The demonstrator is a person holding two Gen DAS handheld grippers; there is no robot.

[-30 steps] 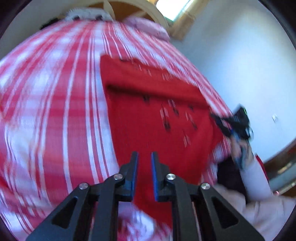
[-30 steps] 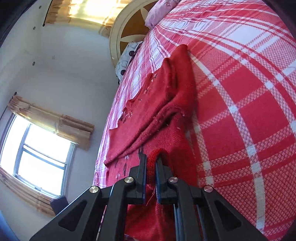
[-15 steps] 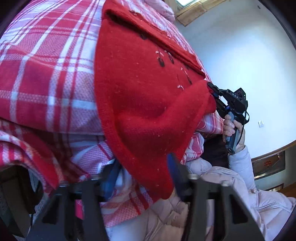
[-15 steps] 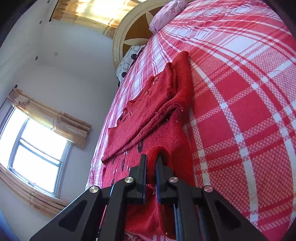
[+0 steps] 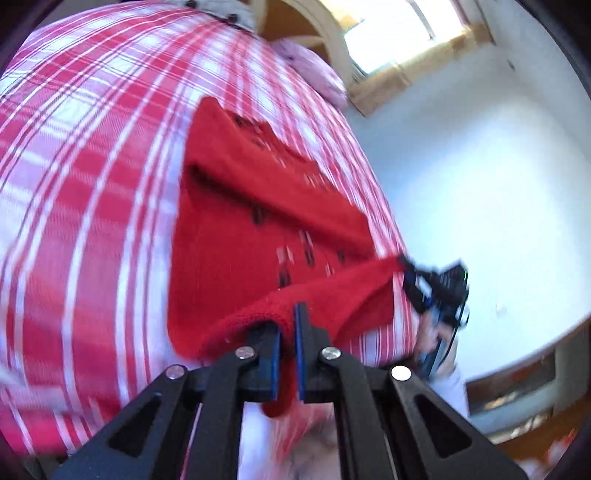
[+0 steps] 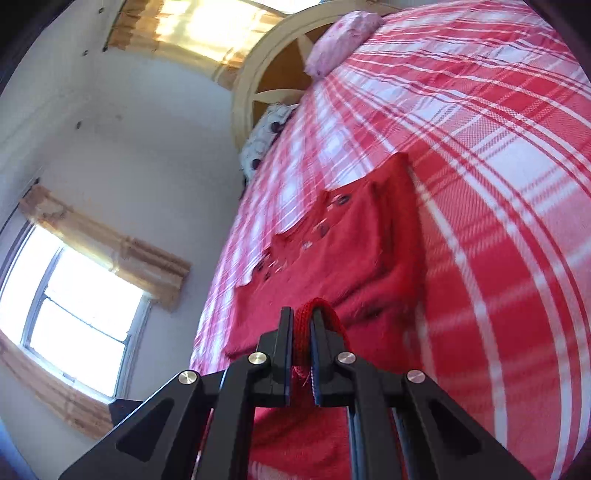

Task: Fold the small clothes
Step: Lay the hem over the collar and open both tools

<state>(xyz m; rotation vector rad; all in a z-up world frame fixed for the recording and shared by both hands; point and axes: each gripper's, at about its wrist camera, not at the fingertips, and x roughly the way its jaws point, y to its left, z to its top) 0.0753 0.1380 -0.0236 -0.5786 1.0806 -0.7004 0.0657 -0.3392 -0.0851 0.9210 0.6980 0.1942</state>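
My left tongs (image 5: 287, 334) and right tongs (image 6: 302, 334) each pinch the red sweater's (image 5: 236, 236) near hem. Its far edge blurs into the plaid bedspread (image 5: 81, 177).

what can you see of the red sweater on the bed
The red sweater is a small knitted garment with dark and pale flecks, lying partly folded on the red plaid bedspread. Its near hem is lifted off the bed, pinched at one corner by the left gripper and at the other by the right gripper.

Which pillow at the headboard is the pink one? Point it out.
The pink pillow lies on the plaid bedspread; the other, a white pillow with dark spots, sits lower at the bed's edge.
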